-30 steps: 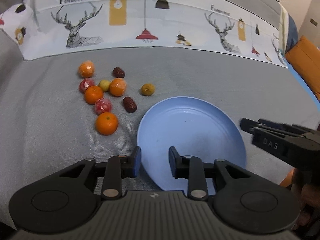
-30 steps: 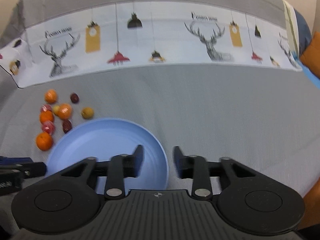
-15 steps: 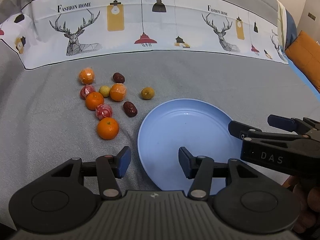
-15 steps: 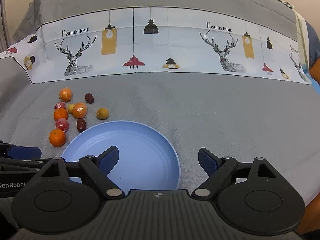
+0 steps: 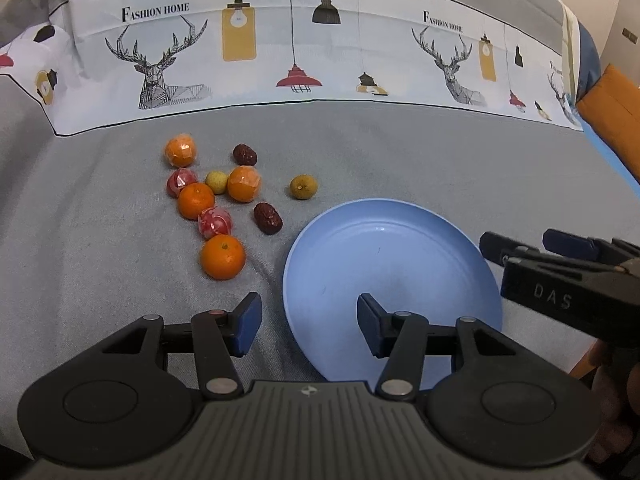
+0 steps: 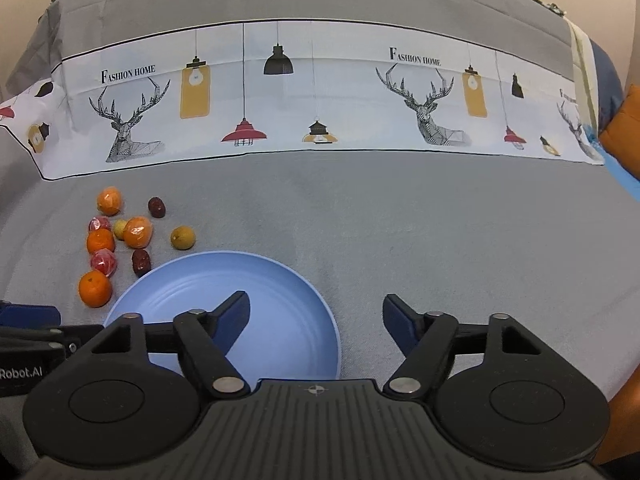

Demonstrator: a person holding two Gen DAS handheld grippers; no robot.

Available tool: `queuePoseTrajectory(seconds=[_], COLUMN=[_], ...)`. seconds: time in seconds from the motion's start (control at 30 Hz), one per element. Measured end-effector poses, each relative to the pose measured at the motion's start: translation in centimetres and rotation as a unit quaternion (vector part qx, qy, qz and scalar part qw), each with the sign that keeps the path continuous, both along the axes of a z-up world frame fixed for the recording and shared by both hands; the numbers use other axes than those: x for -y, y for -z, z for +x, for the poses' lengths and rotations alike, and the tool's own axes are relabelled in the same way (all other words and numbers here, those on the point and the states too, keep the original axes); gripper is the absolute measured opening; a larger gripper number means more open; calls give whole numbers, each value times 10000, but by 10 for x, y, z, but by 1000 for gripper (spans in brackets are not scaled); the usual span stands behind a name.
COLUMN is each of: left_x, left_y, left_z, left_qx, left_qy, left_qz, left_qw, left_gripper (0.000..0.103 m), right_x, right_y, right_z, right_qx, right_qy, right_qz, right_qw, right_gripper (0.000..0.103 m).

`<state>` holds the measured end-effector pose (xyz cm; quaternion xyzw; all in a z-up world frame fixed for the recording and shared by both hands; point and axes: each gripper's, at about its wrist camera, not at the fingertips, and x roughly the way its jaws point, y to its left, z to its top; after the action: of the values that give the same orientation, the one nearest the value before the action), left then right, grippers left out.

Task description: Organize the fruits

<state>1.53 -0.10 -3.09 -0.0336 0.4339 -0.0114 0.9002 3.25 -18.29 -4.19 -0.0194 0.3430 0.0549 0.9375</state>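
Observation:
A blue plate (image 5: 400, 248) lies empty on the grey cloth; it also shows in the right wrist view (image 6: 280, 280). Left of it lies a cluster of fruit: a bare orange (image 5: 222, 257) nearest, several more oranges, red-wrapped fruits (image 5: 215, 222), dark dates (image 5: 268, 218) and a yellow-green fruit (image 5: 304, 187). My left gripper (image 5: 308, 318) is open and empty over the plate's near left rim. My right gripper (image 6: 316, 316) is open and empty over the plate's near right rim; it also shows in the left wrist view (image 5: 520, 244).
A white printed cloth band with deer and lamps (image 5: 296, 52) runs across the back. An orange cushion (image 5: 612, 108) sits at the far right. Grey cloth (image 6: 460, 232) stretches right of the plate.
Both grippers have opened wider over the last second. Both have pulled back a little from the plate. The fruit and the plate have not moved.

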Motion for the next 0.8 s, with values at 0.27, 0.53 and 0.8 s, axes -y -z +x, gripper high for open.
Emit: queuePoseTrajectory(seconds=[0.27,0.53,0.8], left_x=[3,3,0], left_y=[-4,-4,-2], left_z=[-4,-2,0], left_qx=[193,154,111], left_qy=[151,144,103], left_qz=[117,85,118], left_qw=[9996,9997,9998], left_gripper=[21,21,22], right_x=[7,10,10], right_y=[1,0,-4], right_z=[2,1,-1], right_qx=[-80,-78,-41], right_qy=[88,124,-101], right_qz=[79,119,298], right_qw=[9999,9998,9995], right_gripper=[43,39,39])
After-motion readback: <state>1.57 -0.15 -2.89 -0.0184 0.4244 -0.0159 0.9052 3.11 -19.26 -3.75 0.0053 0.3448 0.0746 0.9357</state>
